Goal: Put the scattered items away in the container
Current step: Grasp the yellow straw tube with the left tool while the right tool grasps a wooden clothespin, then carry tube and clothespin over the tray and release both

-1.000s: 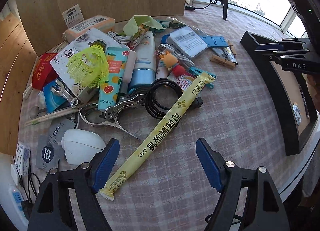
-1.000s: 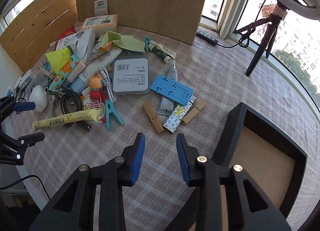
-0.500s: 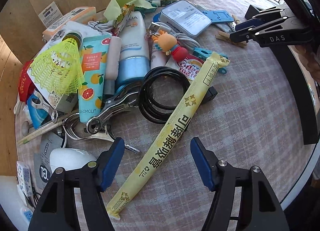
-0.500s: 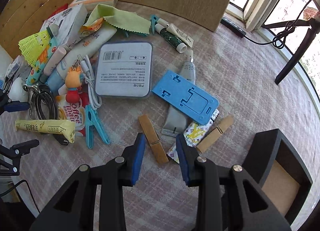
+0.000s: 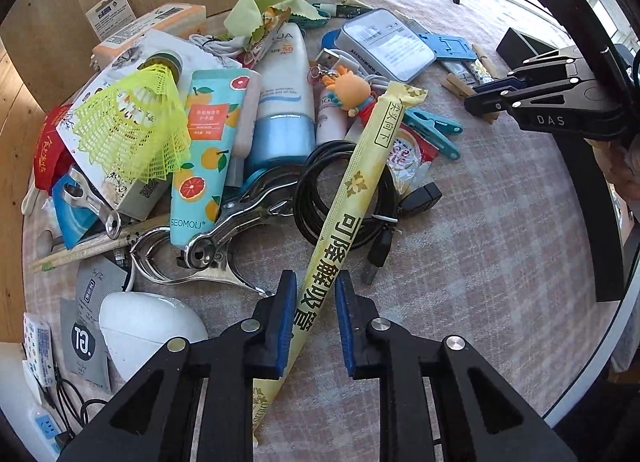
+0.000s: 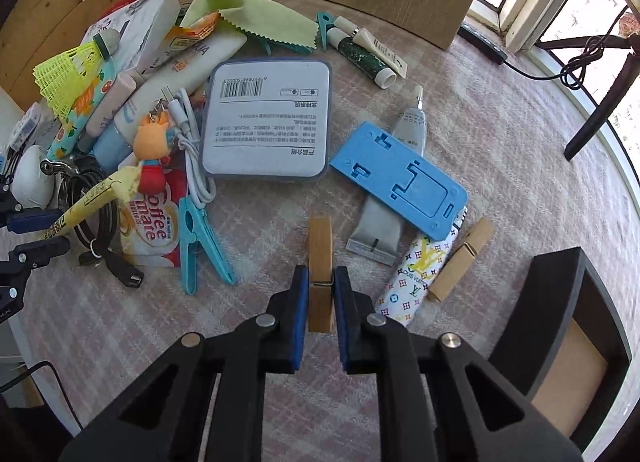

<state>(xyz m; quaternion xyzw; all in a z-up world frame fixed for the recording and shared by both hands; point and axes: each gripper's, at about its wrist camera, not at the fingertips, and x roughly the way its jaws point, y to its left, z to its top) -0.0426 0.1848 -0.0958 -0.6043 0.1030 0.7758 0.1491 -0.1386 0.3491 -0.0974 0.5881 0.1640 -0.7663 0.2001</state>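
My left gripper (image 5: pixel 316 302) has its blue pads closed around a long yellow straw packet (image 5: pixel 352 198) that lies across a black cable coil (image 5: pixel 316 190). My right gripper (image 6: pixel 321 294) is shut on a wooden clothespin (image 6: pixel 320 246) lying on the checked cloth. The black container (image 6: pixel 560 302) with a tan floor stands at the lower right of the right wrist view; its rim also shows in the left wrist view (image 5: pixel 592 198). The right gripper also shows in the left wrist view (image 5: pixel 480 102).
A pile of items lies on the cloth: a grey case (image 6: pixel 266 122), a blue phone stand (image 6: pixel 404 178), a patterned lighter (image 6: pixel 416 274), a second wooden clothespin (image 6: pixel 460 258), a blue clothespin (image 6: pixel 196 238), tubes, a yellow shuttlecock (image 5: pixel 132 122), metal tongs (image 5: pixel 224 230), a white mouse (image 5: pixel 144 326). A cardboard wall stands behind.
Both grippers moved forward and down to the cloth. The left jaws closed onto the straw packet; the right jaws closed onto the wooden clothespin.
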